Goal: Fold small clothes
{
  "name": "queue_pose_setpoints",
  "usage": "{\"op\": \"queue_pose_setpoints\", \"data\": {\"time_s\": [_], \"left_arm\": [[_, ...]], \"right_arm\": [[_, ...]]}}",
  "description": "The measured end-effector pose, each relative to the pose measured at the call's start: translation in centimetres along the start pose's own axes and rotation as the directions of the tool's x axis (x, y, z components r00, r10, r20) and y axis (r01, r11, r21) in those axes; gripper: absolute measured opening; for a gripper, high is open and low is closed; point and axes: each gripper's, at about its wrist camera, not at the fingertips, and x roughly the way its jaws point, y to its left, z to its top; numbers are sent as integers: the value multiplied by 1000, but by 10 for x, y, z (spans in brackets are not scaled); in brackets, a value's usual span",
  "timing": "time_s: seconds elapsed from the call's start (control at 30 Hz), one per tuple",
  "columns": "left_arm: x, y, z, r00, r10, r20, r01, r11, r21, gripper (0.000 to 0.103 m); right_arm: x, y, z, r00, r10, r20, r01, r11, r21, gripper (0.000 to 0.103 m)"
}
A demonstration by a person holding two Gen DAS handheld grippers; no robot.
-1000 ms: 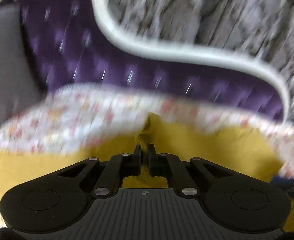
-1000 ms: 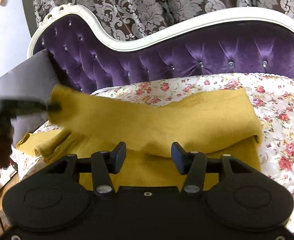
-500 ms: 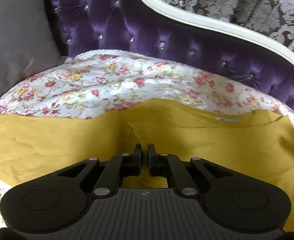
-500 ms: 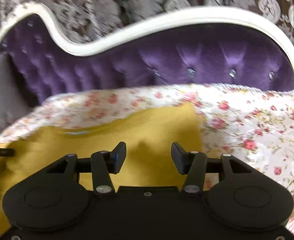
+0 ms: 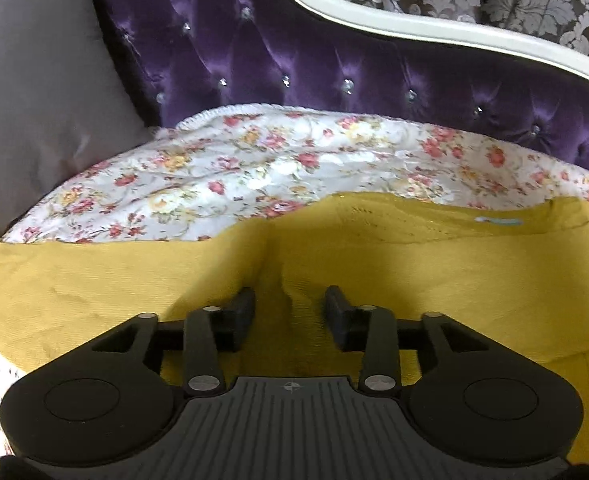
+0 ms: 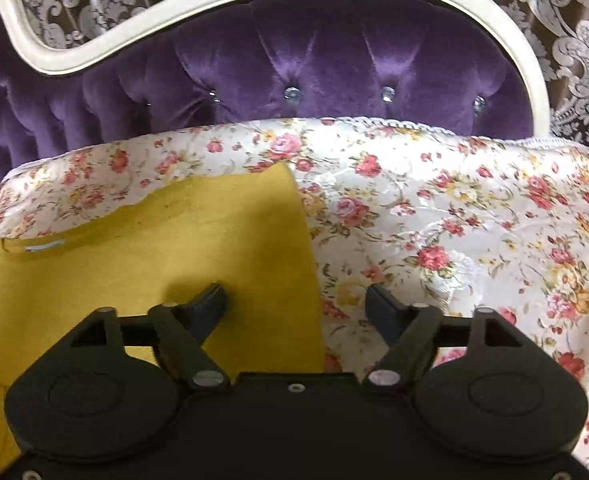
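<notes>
- Lying flat on the floral bedspread (image 6: 454, 208), mustard garment (image 5: 414, 264) fills mid-frame
- left tongs (image 5: 289, 308) spread apart over a crease, gripping nothing
- right tongs (image 6: 296, 304) wide apart, straddling its right edge

Left tongs (image 5: 289, 312): spread apart, holding nothing, angled downward.
Right tongs (image 6: 296, 307): spread wider, holding nothing, angled downward.

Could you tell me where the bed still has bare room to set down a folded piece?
Bare floral bedspread lies right of the yellow garment, and a strip below the purple headboard. The garment crowds the near left.
</notes>
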Motion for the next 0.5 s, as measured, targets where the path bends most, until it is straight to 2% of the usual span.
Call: {"op": "queue_pose_setpoints", "data": {"time_s": [0.23, 0.4, 0.5], "left_arm": [[3, 4, -4, 998, 51, 44, -50, 999, -21, 70], [5, 7, -6, 996, 75, 43, -73, 996, -56, 82], [5, 6, -6, 995, 88, 42, -85, 994, -67, 84]], "right_arm": [[5, 2, 3, 998, -59, -11, 59, 998, -10, 100], [5, 8, 2, 995, -105, 5, 105, 994, -44, 102], [3, 15, 1, 990, -141, 22, 142, 986, -84, 102]]}}
